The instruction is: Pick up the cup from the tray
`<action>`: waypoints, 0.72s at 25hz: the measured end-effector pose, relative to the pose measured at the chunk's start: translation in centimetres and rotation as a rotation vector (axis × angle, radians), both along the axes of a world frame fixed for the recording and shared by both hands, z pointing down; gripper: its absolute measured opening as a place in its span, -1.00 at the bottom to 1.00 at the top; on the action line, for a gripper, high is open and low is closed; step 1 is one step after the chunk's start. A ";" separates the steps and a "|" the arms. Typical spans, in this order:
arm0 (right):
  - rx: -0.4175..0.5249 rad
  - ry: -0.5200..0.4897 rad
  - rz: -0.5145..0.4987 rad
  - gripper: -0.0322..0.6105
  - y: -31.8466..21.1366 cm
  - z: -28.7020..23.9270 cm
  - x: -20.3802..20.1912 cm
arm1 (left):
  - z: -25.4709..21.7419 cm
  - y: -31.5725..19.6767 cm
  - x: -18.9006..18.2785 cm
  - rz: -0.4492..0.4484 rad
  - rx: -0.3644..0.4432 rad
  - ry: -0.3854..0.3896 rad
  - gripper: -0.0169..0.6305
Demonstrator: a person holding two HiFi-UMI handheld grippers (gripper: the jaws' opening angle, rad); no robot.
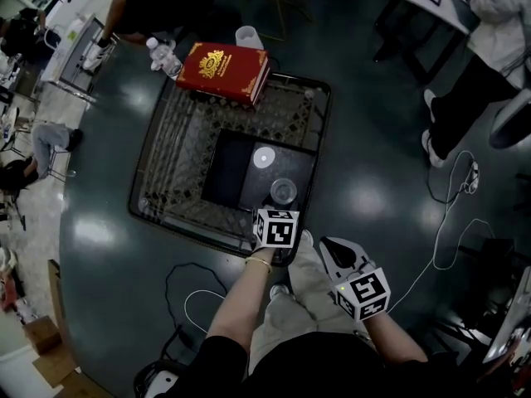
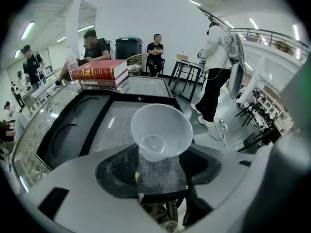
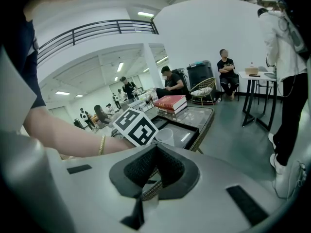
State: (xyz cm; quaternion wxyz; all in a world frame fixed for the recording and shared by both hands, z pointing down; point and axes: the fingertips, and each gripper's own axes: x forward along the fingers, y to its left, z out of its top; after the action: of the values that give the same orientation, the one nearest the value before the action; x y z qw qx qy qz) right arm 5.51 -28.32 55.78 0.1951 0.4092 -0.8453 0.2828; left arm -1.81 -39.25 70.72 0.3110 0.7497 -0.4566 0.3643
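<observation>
A clear plastic cup [image 1: 283, 191] stands upright at the near right corner of the black tray [image 1: 228, 168]. My left gripper [image 1: 280, 208] reaches over the table's near edge right up to it. In the left gripper view the cup [image 2: 161, 130] sits with its base between the spread dark pads [image 2: 115, 165], its rim round and undented, on the tray [image 2: 73, 125]. My left gripper [image 2: 160, 153] is open around it. My right gripper [image 1: 330, 244] hangs off the table above the person's lap. Its jaws [image 3: 155, 147] meet, shut on nothing. It sees the cup [image 3: 165, 136] past the left marker cube [image 3: 136, 125].
The tray lies on a wicker-rimmed glass table [image 1: 158, 152]. A red book [image 1: 224, 69] lies at its far edge, beside a water bottle [image 1: 164, 56] and another clear cup [image 1: 246, 36]. A white disc [image 1: 264, 157] lies on the tray. People sit and stand around; cables [image 1: 452, 214] cross the floor.
</observation>
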 end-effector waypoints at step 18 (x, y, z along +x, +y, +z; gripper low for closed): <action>0.051 -0.005 0.000 -0.86 1.6 -1.7 -0.7 | -6.2 1.9 -0.7 -0.009 0.128 0.045 -0.17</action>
State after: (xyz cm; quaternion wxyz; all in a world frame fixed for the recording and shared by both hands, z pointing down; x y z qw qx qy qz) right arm 4.79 -26.73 54.05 0.1826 0.4135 -0.8527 0.2620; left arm -2.53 -37.30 64.53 0.2742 0.7741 -0.4750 0.3162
